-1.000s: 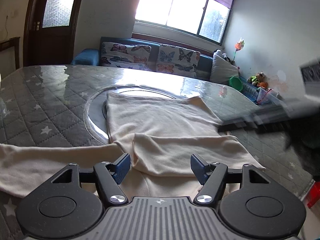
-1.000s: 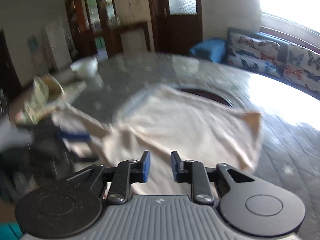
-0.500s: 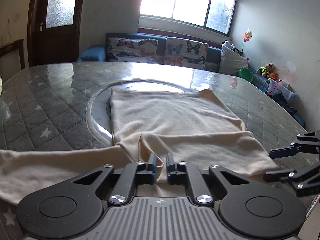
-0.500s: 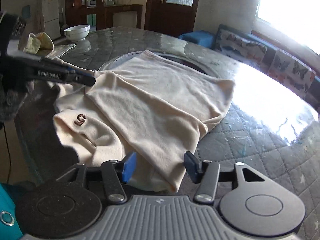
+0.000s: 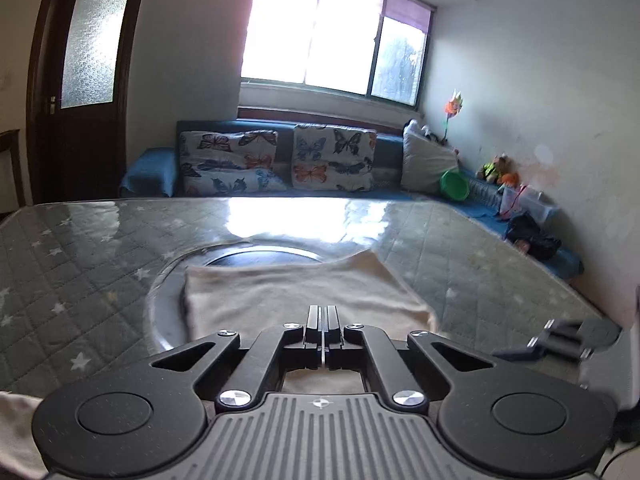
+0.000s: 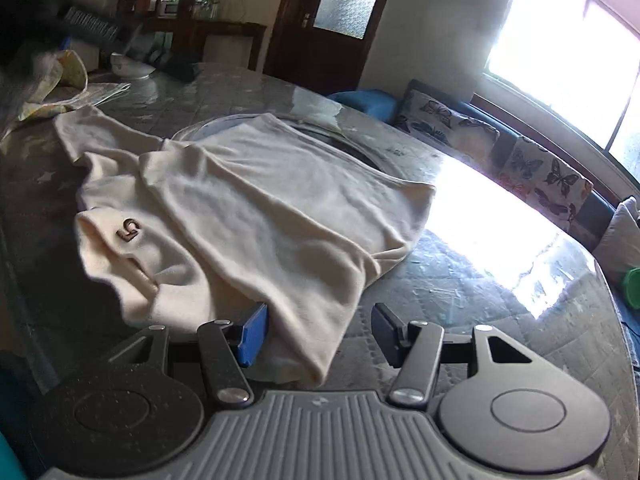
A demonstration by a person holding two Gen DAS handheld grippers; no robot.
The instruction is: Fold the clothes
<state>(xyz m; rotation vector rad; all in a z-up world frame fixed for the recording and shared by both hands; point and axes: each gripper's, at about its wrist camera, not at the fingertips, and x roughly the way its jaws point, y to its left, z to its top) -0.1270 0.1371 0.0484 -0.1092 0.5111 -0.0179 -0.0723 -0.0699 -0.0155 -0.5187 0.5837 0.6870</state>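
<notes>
A cream long-sleeved shirt (image 6: 256, 208) lies spread on the quilted grey table, one side folded over, with a small "5" patch (image 6: 130, 232) near the front left. In the left wrist view the shirt (image 5: 296, 292) lies just beyond my left gripper (image 5: 322, 320), whose jaws are pressed together; I cannot see any cloth between them. My right gripper (image 6: 318, 334) is open, its fingers straddling the shirt's near corner. The right gripper also shows blurred at the right of the left wrist view (image 5: 560, 340).
The table (image 5: 80, 264) has a round glass turntable (image 5: 256, 256) under the shirt. A white bowl (image 6: 130, 66) and a crumpled bag (image 6: 52, 80) sit at the far left. A sofa with butterfly cushions (image 5: 280, 164) stands behind the table.
My left gripper closed from wide open, then rose and tilted up so less of the shirt shows. My right gripper opened and came down over the shirt's near corner.
</notes>
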